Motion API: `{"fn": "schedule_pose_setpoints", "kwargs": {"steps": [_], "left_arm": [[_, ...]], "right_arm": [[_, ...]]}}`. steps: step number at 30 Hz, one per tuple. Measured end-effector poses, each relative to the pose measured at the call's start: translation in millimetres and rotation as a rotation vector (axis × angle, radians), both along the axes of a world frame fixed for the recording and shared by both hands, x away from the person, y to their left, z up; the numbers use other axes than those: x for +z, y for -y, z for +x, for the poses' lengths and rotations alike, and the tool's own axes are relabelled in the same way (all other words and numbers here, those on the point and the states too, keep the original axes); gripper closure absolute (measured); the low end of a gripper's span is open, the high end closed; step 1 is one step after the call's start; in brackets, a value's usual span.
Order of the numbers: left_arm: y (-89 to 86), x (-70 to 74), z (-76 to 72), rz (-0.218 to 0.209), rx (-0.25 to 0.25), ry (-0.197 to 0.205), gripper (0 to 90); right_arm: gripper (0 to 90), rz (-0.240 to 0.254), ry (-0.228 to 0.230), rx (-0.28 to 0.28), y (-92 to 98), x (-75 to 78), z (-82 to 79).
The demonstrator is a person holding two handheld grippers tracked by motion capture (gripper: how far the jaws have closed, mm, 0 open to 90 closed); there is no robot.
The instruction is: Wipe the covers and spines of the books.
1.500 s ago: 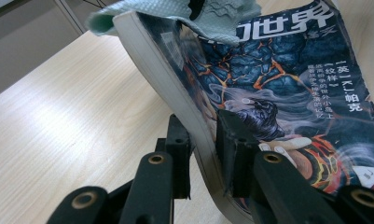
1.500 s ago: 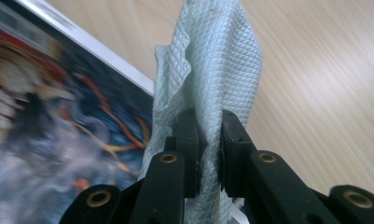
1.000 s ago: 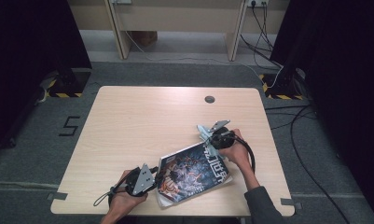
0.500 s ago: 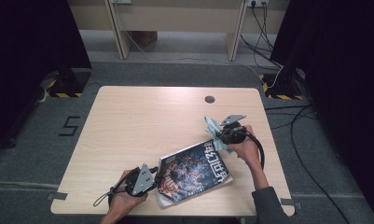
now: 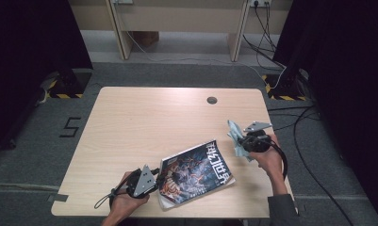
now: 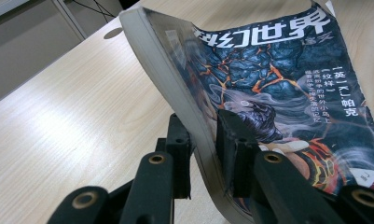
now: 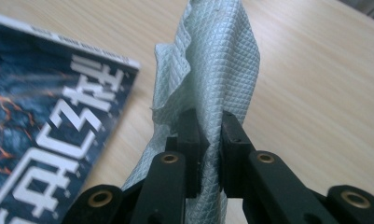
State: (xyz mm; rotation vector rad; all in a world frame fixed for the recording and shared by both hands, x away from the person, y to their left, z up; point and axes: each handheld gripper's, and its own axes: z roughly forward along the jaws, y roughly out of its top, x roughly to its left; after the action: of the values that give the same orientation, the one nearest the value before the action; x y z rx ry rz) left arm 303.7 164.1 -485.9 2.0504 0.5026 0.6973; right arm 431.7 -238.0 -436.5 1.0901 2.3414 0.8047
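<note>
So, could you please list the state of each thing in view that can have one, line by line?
Magazine: closed, cover up, near corner lifted off the table and bent in the left jaws.
Cloth: crumpled, held off the table to the right of the magazine.
Left gripper: shut on the magazine's edge.
Right gripper: shut on the cloth.
Table: bare wood, round cable hole uncovered.
</note>
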Motion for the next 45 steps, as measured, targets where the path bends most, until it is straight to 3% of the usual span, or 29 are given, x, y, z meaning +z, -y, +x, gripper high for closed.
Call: {"fn": "schedule_pose_setpoints", "kwargs": {"steps": [4,11,20,26,31,34,38,41,45], "left_arm": [[-0.2,-0.1,0.2,0.000,0.001,-0.002,74.9],[-0.3,0.0,0.1,0.000,0.001,-0.004,74.9],[-0.3,-0.1,0.1,-0.002,0.000,-0.003,74.8],[-0.3,-0.1,0.0,-0.002,0.000,-0.003,74.8],[-0.6,-0.2,0.4,-0.002,0.000,-0.004,74.7],[-0.8,-0.1,0.5,-0.002,0.000,-0.005,74.6],[-0.8,-0.2,0.5,-0.002,0.000,-0.004,74.6],[-0.6,-0.2,0.3,-0.002,0.000,-0.003,74.6],[-0.8,-0.3,0.4,-0.001,-0.001,-0.002,74.6]], "right_arm": [[81.9,-0.004,-0.022,-0.046,14.3,-7.6,-3.7],[81.8,-0.059,-0.053,-0.095,25.1,-23.9,-4.1],[80.2,-0.125,-0.113,-0.110,29.5,-43.4,-0.6],[74.2,-0.119,-0.127,-0.101,29.6,-47.3,0.4],[58.8,-0.076,-0.141,-0.126,32.2,-43.8,1.6],[49.9,-0.031,-0.109,-0.136,28.9,-34.5,1.4],[45.8,0.007,-0.027,-0.079,12.6,-18.3,-1.0],[43.8,0.061,0.001,0.007,-8.4,-8.7,-3.8],[42.7,0.089,0.031,0.106,-34.7,-2.4,-7.0]]}}
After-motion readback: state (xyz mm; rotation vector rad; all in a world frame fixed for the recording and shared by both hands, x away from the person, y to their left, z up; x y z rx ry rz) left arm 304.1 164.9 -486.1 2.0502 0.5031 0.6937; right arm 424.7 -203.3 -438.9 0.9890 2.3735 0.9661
